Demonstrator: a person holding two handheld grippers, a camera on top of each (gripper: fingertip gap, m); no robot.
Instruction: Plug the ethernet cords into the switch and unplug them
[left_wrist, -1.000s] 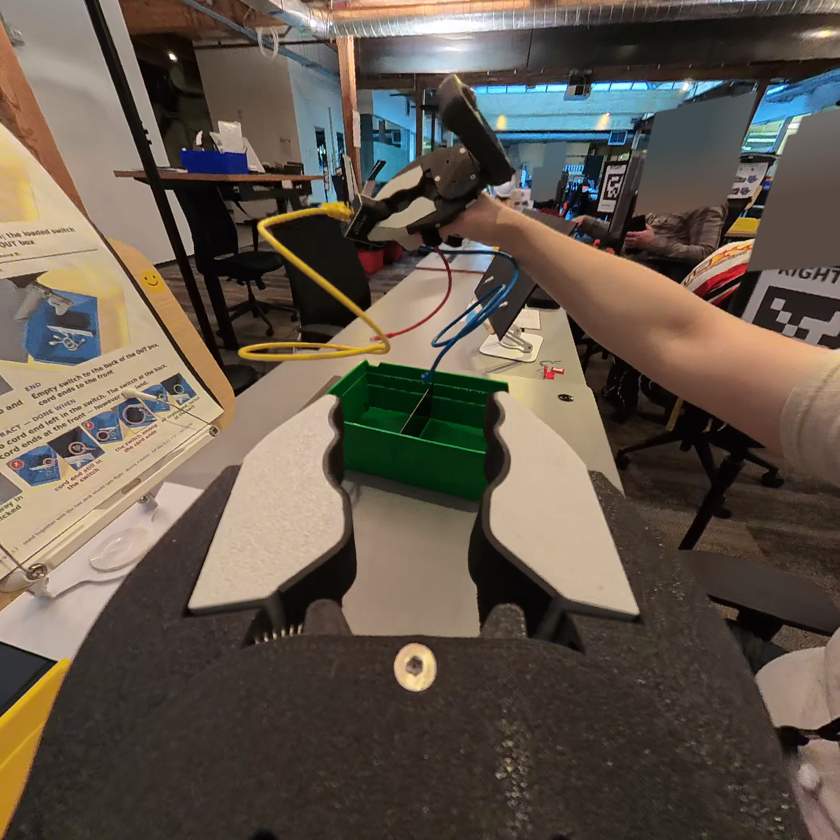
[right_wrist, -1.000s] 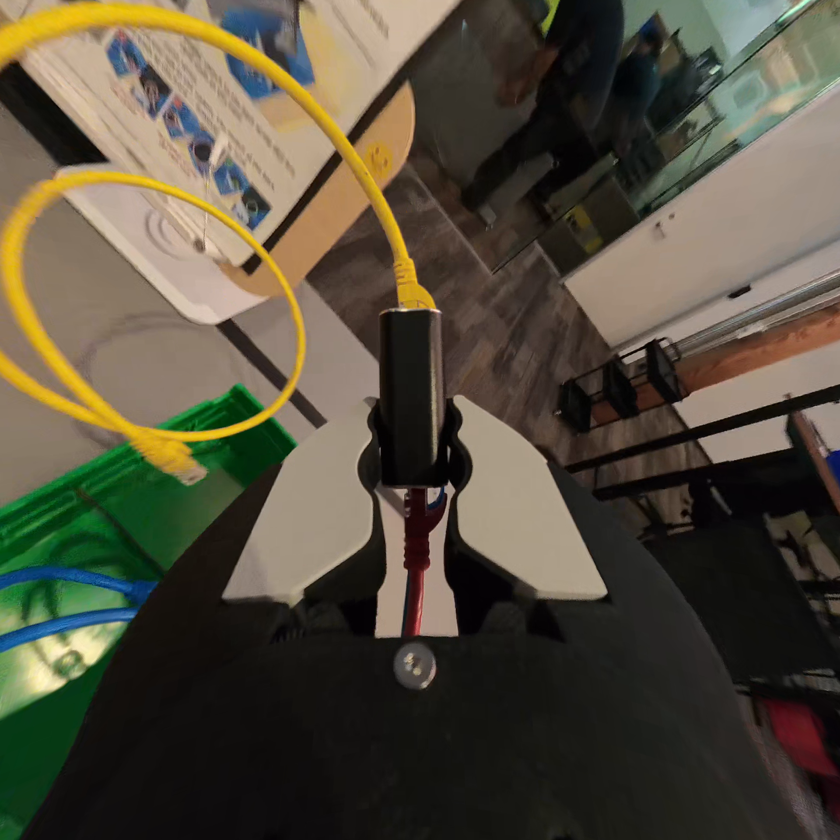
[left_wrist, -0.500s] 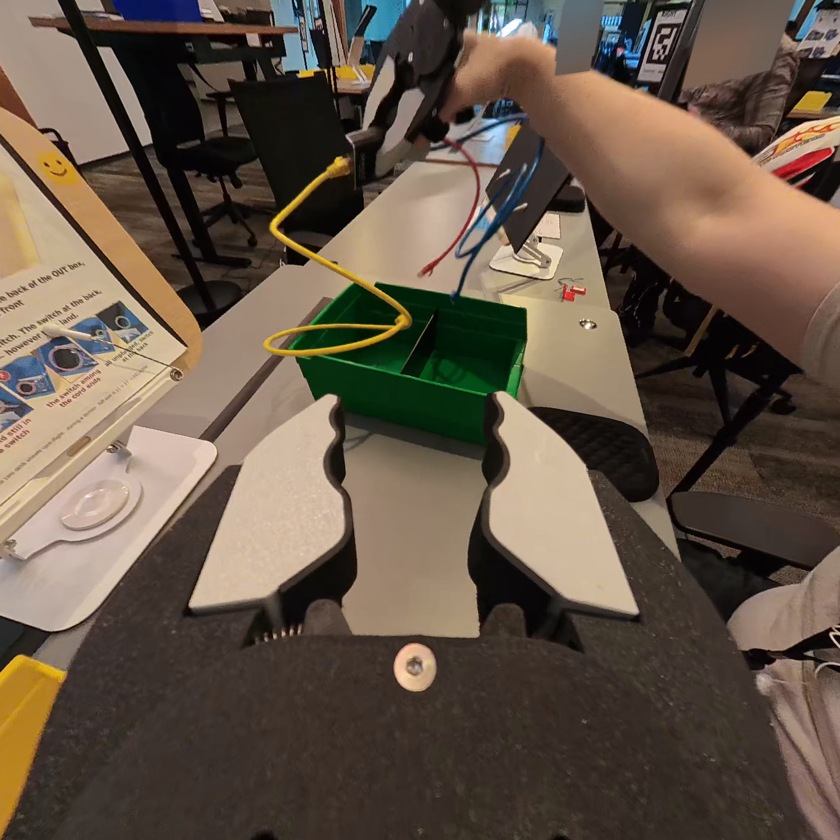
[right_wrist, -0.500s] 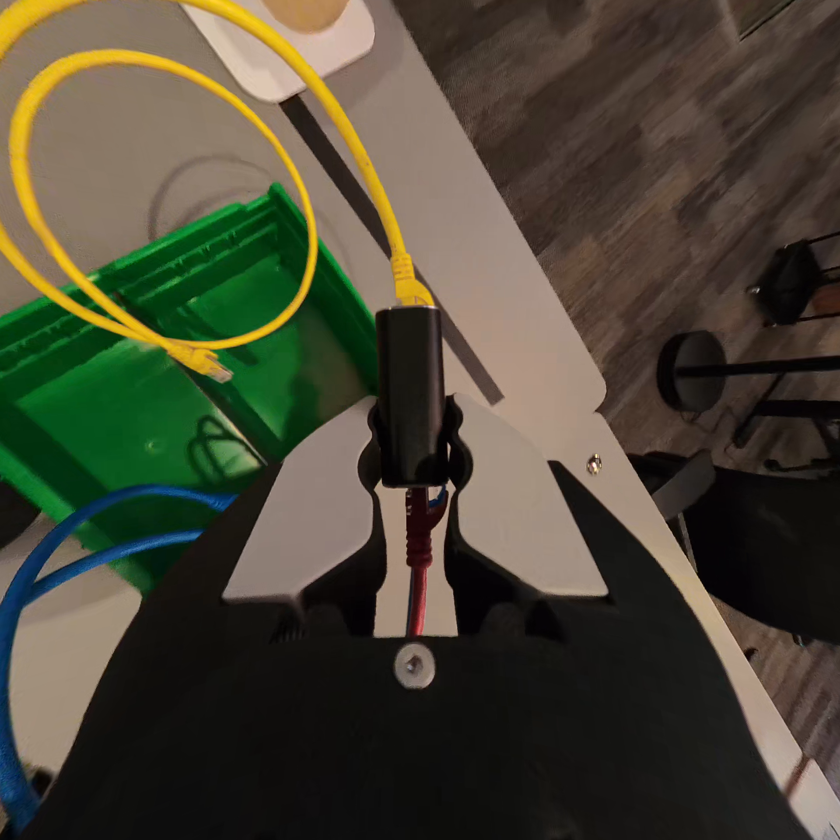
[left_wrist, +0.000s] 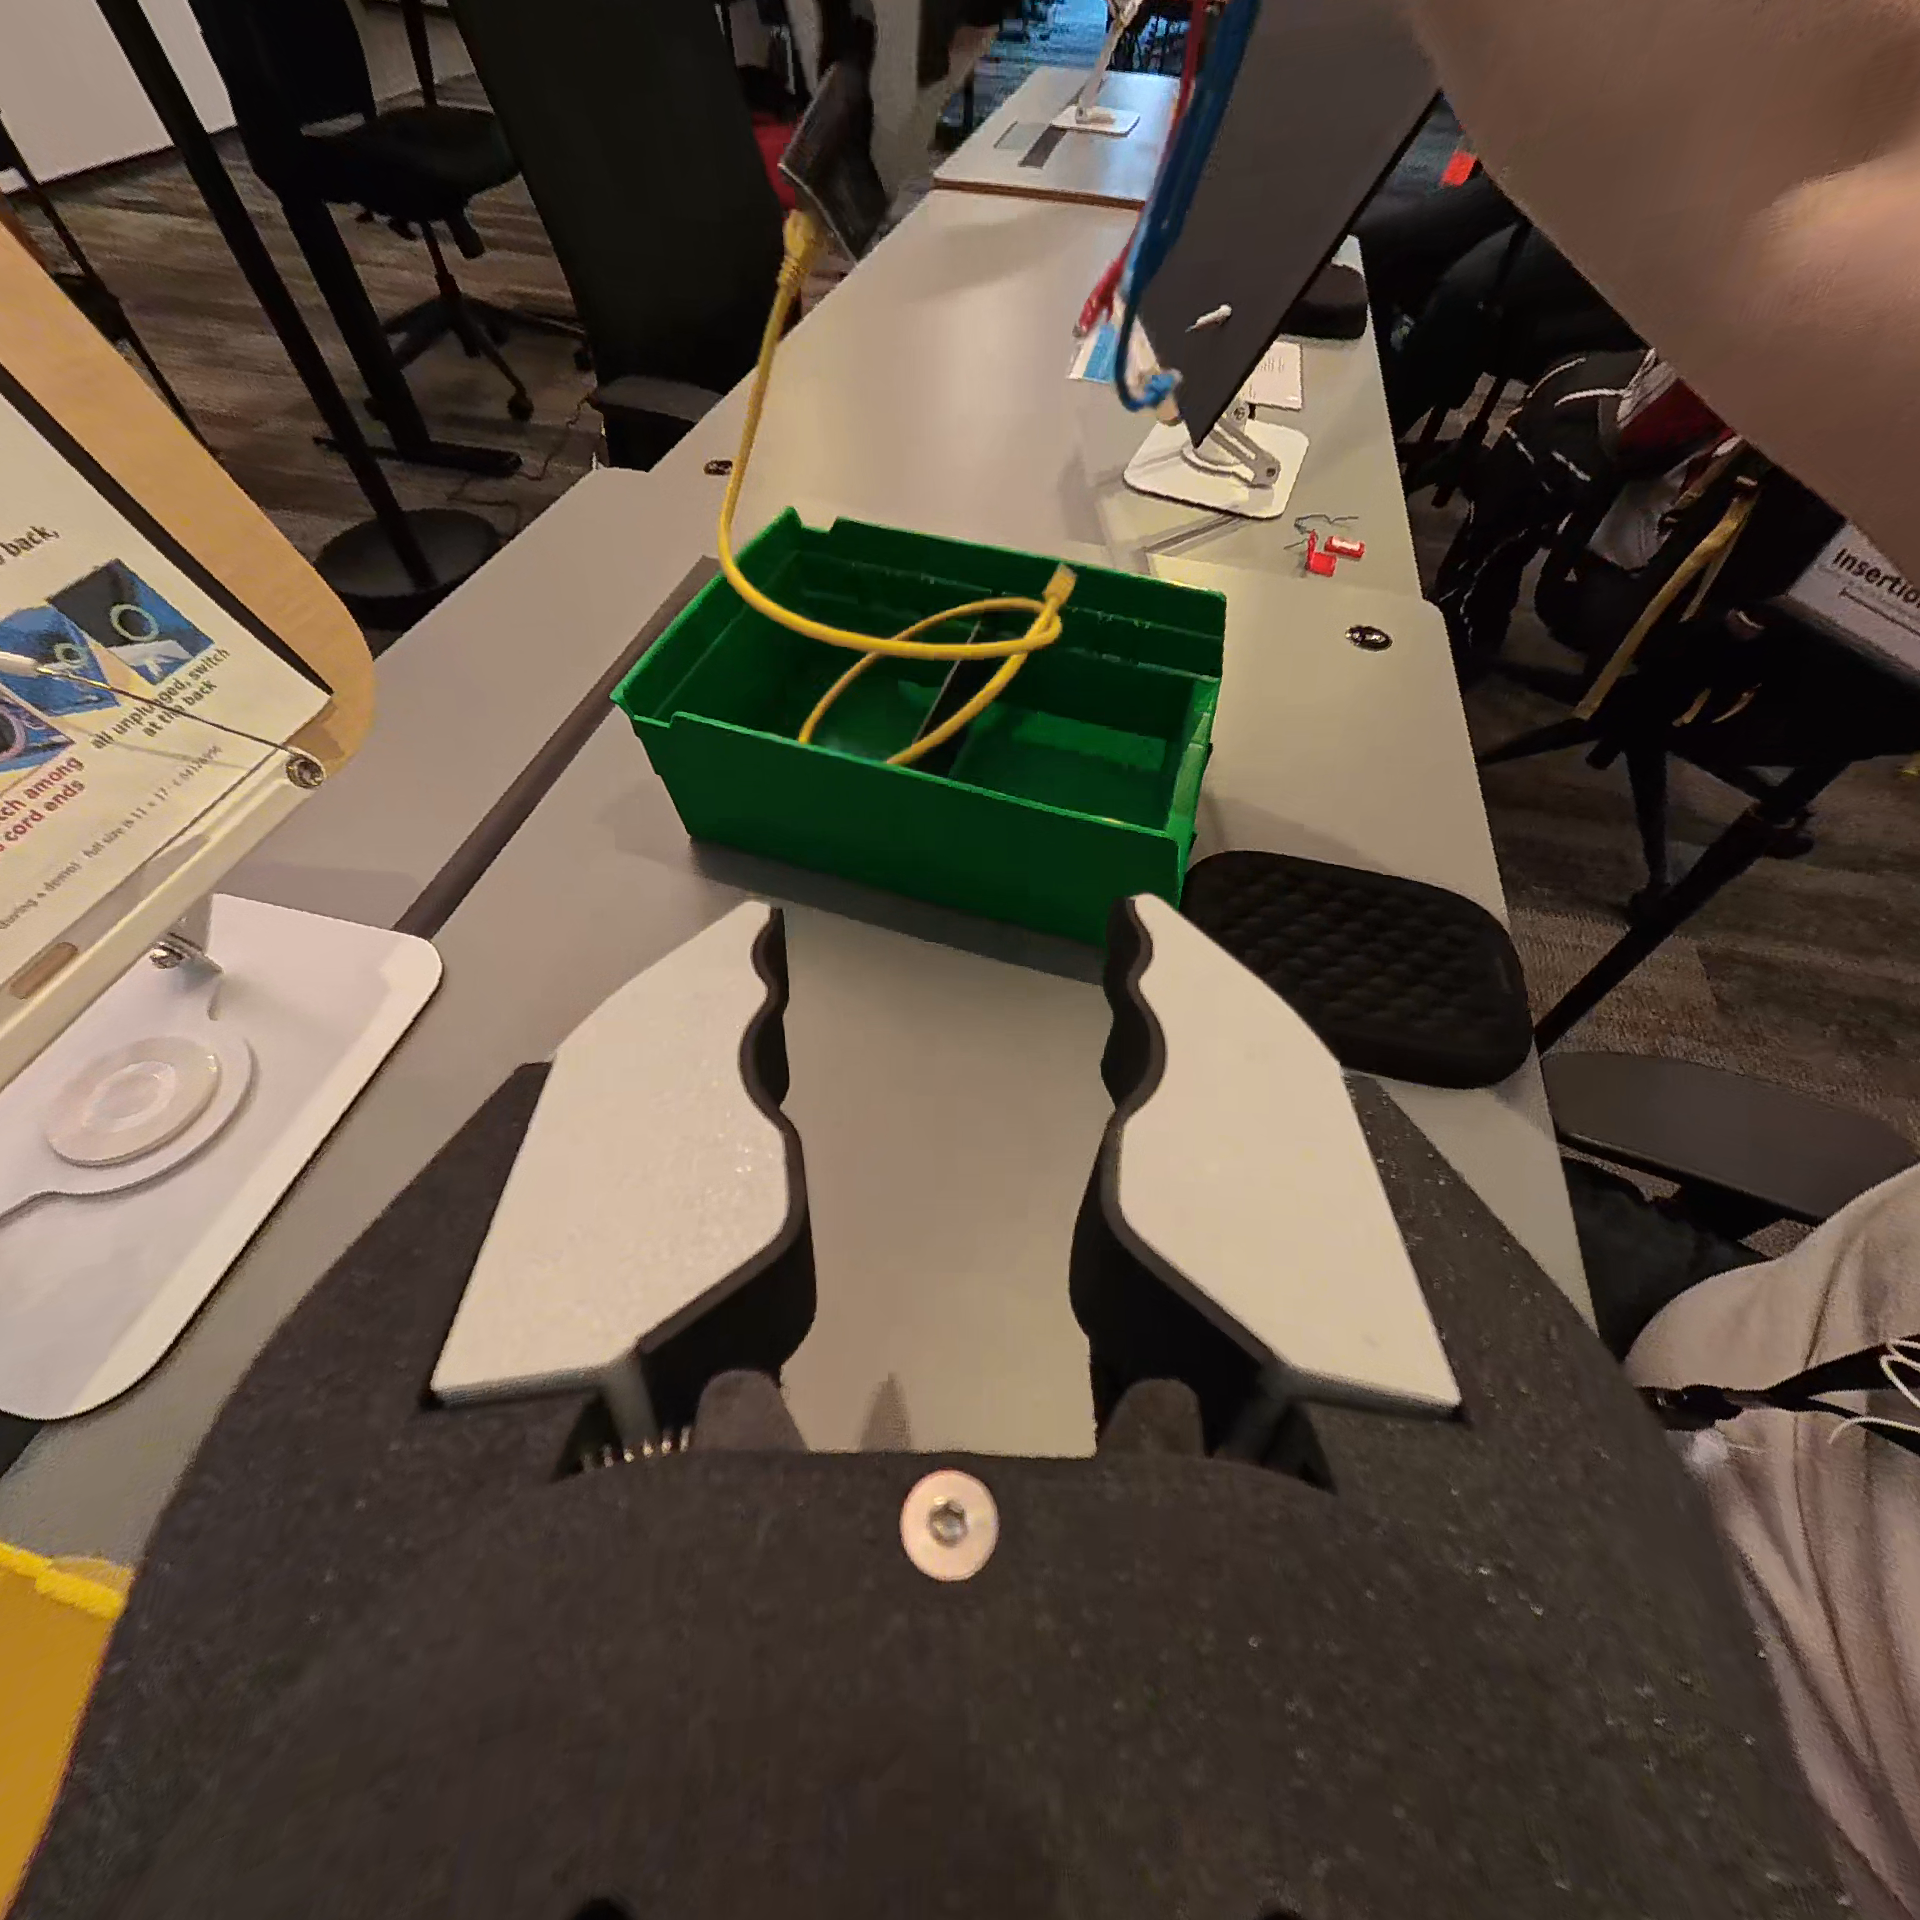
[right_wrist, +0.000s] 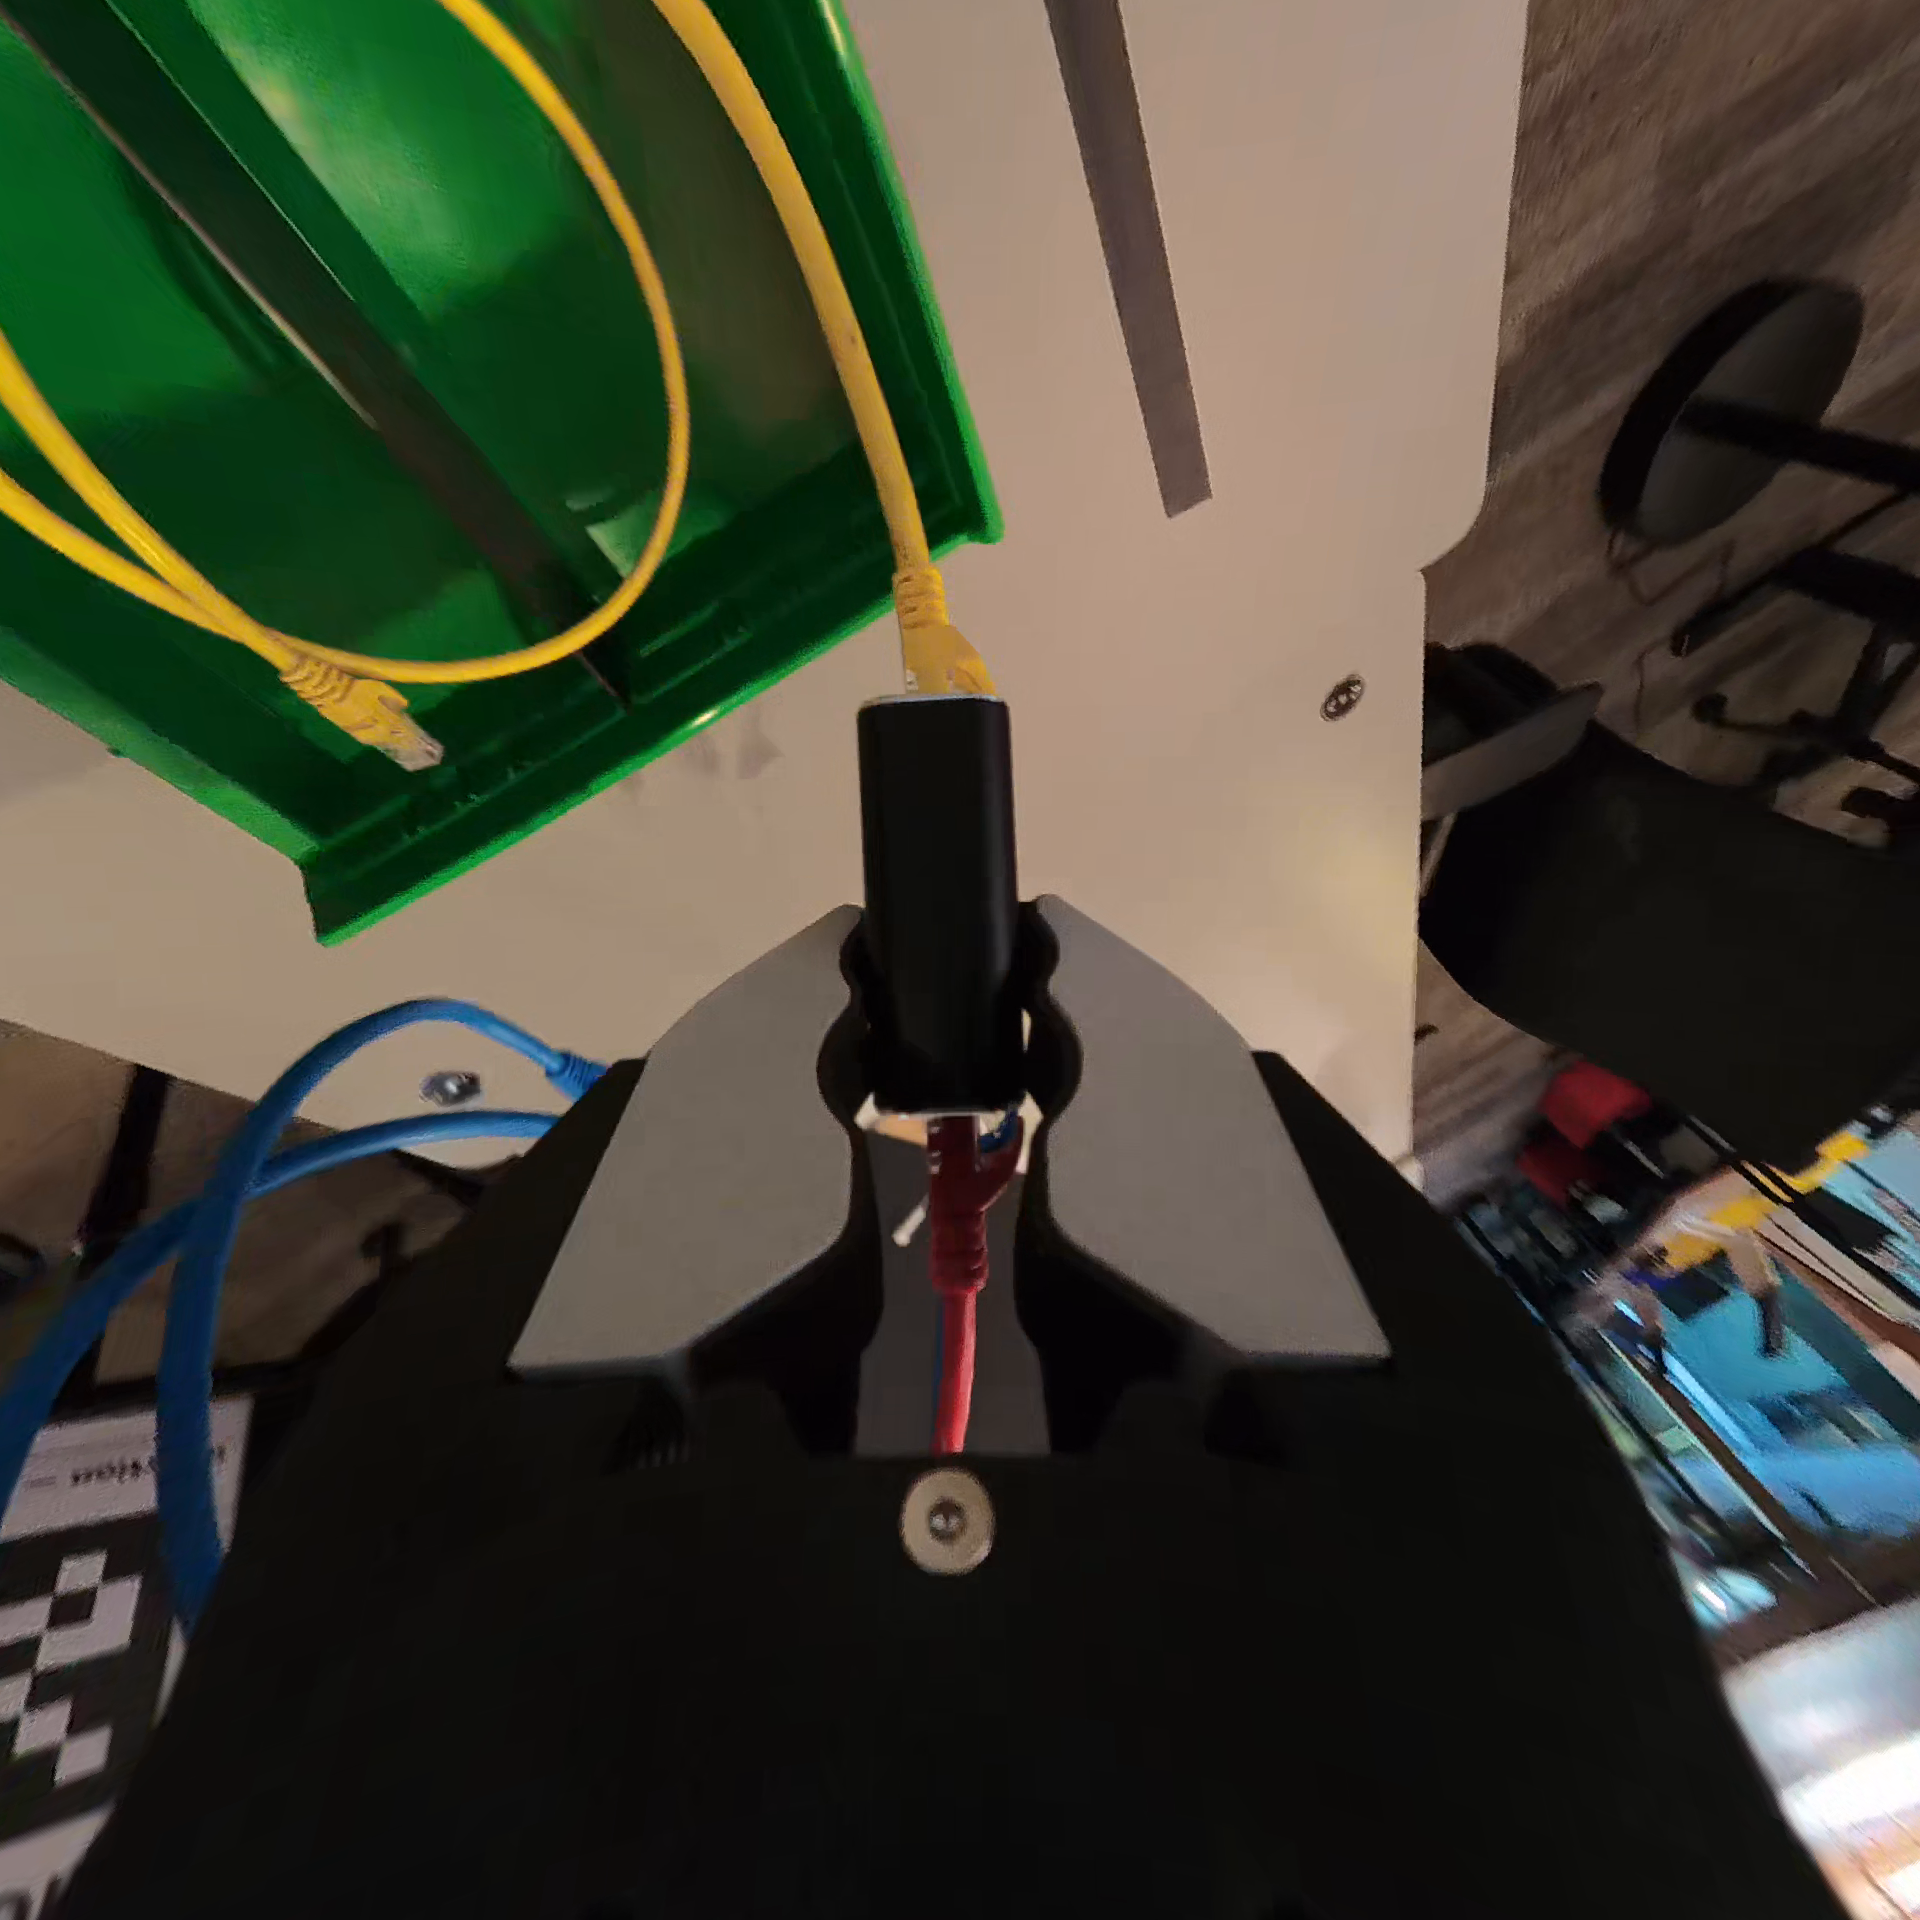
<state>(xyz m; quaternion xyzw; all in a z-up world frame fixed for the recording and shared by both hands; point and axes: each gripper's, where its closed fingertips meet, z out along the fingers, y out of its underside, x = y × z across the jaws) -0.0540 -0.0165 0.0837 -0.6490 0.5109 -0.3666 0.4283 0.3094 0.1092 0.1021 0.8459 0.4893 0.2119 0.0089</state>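
My right gripper (right_wrist: 943, 971) is shut on a small black switch (right_wrist: 935, 862) and holds it in the air above the green bin (right_wrist: 436, 436). A yellow cord (right_wrist: 831, 312) is plugged into the switch's far end and loops down into the bin, its free plug (right_wrist: 364, 712) at the bin's rim. A red cord (right_wrist: 954, 1278) and a blue cord (right_wrist: 239, 1143) hang from the near end. In the left wrist view the switch (left_wrist: 831, 156) shows high up, with the yellow cord (left_wrist: 748, 416) falling into the bin (left_wrist: 914, 810). My left gripper (left_wrist: 943, 977) is open and empty above the table, just short of the bin.
The grey table (left_wrist: 935, 1195) carries a black pad (left_wrist: 1361, 966) right of the bin and an instruction board on a white stand (left_wrist: 187, 1122) at the left. A dark tablet on a stand (left_wrist: 1247, 260) is behind. The other arm (left_wrist: 1714, 208) crosses top right. Chairs line both sides. Spacing between my two grippers at the tips: around 40 cm.
My right gripper has brought the switch down and toward the bin, and the yellow cord's loop now lies inside it. My left gripper has tilted downward and stayed open.
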